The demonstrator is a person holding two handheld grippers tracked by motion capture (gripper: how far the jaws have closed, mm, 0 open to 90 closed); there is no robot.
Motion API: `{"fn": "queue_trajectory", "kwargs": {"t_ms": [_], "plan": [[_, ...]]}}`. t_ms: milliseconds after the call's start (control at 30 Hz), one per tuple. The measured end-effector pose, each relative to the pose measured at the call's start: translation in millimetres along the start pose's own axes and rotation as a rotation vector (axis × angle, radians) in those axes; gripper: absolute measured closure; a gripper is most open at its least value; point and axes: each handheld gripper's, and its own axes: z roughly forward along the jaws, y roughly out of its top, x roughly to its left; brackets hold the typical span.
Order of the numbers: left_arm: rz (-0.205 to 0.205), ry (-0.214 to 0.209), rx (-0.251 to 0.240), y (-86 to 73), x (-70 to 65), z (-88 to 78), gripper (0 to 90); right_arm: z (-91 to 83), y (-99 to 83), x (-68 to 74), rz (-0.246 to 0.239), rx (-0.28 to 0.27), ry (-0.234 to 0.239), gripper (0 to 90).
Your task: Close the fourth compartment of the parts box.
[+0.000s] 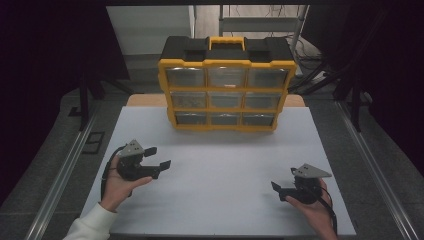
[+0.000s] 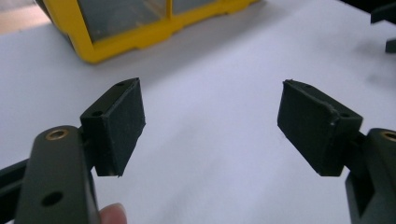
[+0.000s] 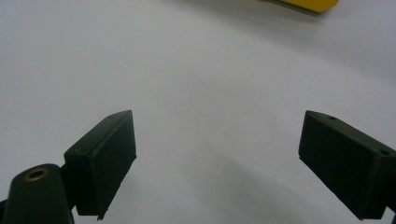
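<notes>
- Fingers on both grippers stood wide apart with nothing between them: we held the left gripper point(image 1: 159, 157) low over the left of the white counter point(image 1: 220, 160), the right gripper point(image 1: 278, 188) low over its right.
- Organiser point(image 1: 226, 85), yellow and black, sat upright at the far middle of the counter, well apart from both grippers, its nine clear drawers facing us and all apparently shut.
- From the left gripper view, its bottom corner point(image 2: 116, 32) lay ahead and to the left.
- Step in hand, as we judged it: reach for a drawer.
- To do it well, we figured: come in level and square to the front, close the fingers on the drawer's lip, pull straight out.
- Risk: the box might slide toward us, so brace it with the free gripper.
</notes>
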Motion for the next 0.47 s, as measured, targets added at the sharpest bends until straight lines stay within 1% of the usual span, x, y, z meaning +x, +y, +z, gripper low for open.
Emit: {"fn": "queue_trajectory", "kwargs": {"t_ms": [67, 167, 467], "plan": [[-0.001, 0.005, 0.006, -4.6, -0.4, 0.7, 23.3, 0.2, 0.0, -0.1, 0.001, 0.001, 0.001, 11.7], [-0.005, 0.026, 0.009, -7.7, 1.8, 1.9, 23.0, 0.4, 0.0, 0.5, -0.002, 0.001, 0.006, 11.7], [-0.013, 0.038, 0.0, -8.8, 4.5, 1.4, 22.7, 0.4, 0.0, 0.1, -0.001, 0.0, 0.007, 11.7]]}}
